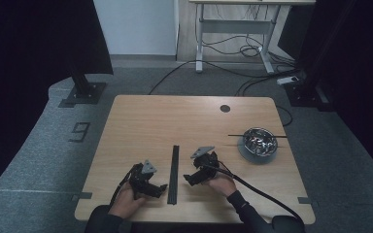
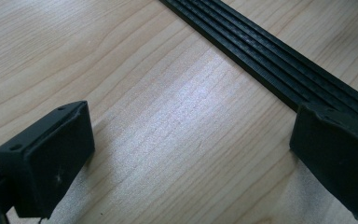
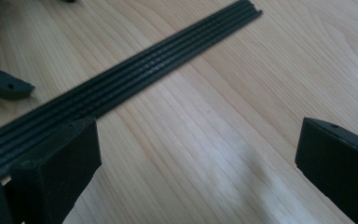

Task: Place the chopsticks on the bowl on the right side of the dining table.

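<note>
Both grippers are down low at the near edge of the table, and between them lies the black ribbed strip, a long flat bar whose long axis runs near to far, almost straight away from the person. The left gripper sits just to the strip's left, close to its near end, jaws spread wide with nothing between them. In the left gripper view the strip crosses just behind the right-hand jaw, so that jaw is right beside its edge, possibly touching, though the angle is too shallow to be sure. The right gripper waits on the strip's right side, jaws likewise wide apart and empty, and in its own view the strip runs past the left-hand jaw and off toward the far end. Both stand about equally close, the left perhaps a touch nearer. Neither gripper straddles the strip yet, so I'd judge a short sideways shift is what any grab calls for. The metal bowl sits well off to the right, far from the action.
</note>
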Tool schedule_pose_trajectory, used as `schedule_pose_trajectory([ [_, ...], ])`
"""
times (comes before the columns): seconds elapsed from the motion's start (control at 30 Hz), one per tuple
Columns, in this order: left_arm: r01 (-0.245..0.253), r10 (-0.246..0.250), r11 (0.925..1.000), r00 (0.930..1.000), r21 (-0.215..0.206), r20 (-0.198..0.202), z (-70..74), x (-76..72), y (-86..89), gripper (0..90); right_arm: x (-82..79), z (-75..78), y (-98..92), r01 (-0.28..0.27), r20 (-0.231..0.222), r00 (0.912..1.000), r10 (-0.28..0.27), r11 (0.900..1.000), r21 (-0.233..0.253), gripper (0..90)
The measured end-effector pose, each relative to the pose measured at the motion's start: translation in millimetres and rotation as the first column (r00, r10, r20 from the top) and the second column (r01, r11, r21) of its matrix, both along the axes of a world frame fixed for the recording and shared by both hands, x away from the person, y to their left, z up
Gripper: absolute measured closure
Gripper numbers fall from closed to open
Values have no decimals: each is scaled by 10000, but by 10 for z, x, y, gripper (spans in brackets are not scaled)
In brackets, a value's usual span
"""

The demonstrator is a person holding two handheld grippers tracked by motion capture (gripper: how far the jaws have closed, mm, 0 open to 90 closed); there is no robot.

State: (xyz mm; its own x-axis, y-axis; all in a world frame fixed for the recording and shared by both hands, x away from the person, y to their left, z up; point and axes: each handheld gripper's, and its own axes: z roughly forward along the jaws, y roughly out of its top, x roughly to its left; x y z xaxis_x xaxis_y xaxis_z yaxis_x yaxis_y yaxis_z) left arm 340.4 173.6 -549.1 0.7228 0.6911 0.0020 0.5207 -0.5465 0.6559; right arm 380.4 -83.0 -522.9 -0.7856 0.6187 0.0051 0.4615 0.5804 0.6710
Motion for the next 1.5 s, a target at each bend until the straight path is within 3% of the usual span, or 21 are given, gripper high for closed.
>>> schedule_pose_trajectory([
  [0.87, 6, -6, 10000, 10000, 5, 3, 0, -7, 2, 0, -23, -126, 442, -622, -154, 9980, 614, 9966, -538, 15],
  [1.5, 7, -7, 10000, 10000, 7, 3, 0, -8, 2, 0, -15, -129, 417, -480, -142, 9988, 468, 9941, -976, 25],
])
